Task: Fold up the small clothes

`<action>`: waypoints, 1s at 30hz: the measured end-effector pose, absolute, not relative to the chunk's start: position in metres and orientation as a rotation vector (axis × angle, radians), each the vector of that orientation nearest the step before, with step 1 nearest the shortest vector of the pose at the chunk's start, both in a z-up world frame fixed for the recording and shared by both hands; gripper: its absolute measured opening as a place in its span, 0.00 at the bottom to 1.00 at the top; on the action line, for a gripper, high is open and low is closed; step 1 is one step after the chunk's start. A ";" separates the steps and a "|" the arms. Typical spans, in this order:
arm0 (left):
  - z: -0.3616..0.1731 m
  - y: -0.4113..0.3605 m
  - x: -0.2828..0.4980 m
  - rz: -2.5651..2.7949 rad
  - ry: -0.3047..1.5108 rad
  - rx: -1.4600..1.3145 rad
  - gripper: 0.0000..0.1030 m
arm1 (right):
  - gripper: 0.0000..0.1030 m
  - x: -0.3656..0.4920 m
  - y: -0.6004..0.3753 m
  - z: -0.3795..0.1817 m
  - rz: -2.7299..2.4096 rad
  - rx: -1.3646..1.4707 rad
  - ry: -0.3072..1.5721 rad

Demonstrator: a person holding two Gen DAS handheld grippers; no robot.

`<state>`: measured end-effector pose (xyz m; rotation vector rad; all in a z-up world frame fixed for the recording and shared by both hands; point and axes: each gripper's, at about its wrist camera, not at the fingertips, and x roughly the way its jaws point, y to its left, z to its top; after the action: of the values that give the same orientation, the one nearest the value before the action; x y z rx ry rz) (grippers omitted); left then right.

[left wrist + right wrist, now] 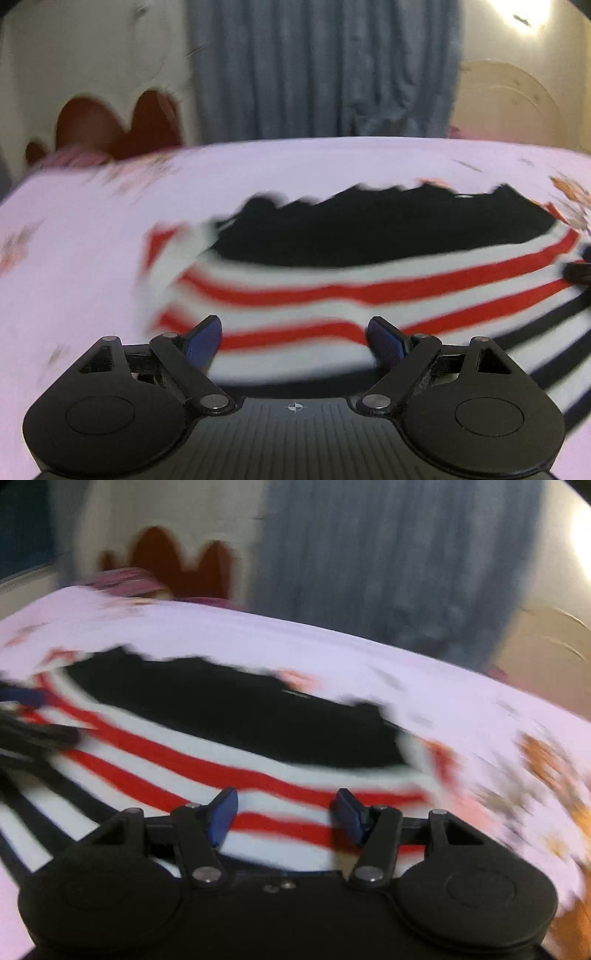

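Wide-spread jaws are seen on the left gripper [294,341], its blue-padded fingers [205,341] standing well apart over the near hem of a small garment with red and white stripes and a black upper part [332,273]; nothing is clamped between them. On the right gripper [286,818] the jaws are parted less widely, and no cloth is seen pressed by the pads [221,818], though blur makes contact hard to judge. The striped fabric is seen through both gaps. The garment is spread flat on a pale lilac bedsheet printed with small orange-brown motifs [92,229], black edge farthest away, with black-and-white stripes towards the side between the two grippers. Beyond the bed, a grey-blue pleated curtain [325,66] hangs against a cream wall [92,44], and a dark red-brown scalloped headboard [118,125] is seen at the far left corner. Both views are smeared by motion blur.
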<state>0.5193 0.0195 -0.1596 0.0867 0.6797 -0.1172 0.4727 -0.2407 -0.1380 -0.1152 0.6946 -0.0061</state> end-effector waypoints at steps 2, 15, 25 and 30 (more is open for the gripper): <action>-0.158 0.027 0.510 -0.106 0.677 0.081 0.83 | 0.55 0.464 -0.255 -0.139 -0.030 -0.093 0.704; -0.153 -0.054 0.462 -0.177 0.714 0.171 0.83 | 0.49 0.433 -0.165 -0.142 0.115 -0.150 0.734; -0.152 0.008 0.435 0.005 0.704 0.212 0.83 | 0.50 0.400 -0.186 -0.140 0.010 -0.242 0.749; -0.157 0.072 0.421 0.049 0.762 -0.015 0.94 | 0.53 0.374 -0.268 -0.147 -0.137 -0.052 0.799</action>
<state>0.4209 0.0724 -0.1568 -0.0148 0.7623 0.0494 0.3742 -0.2682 -0.1474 -0.0515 0.7991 -0.1375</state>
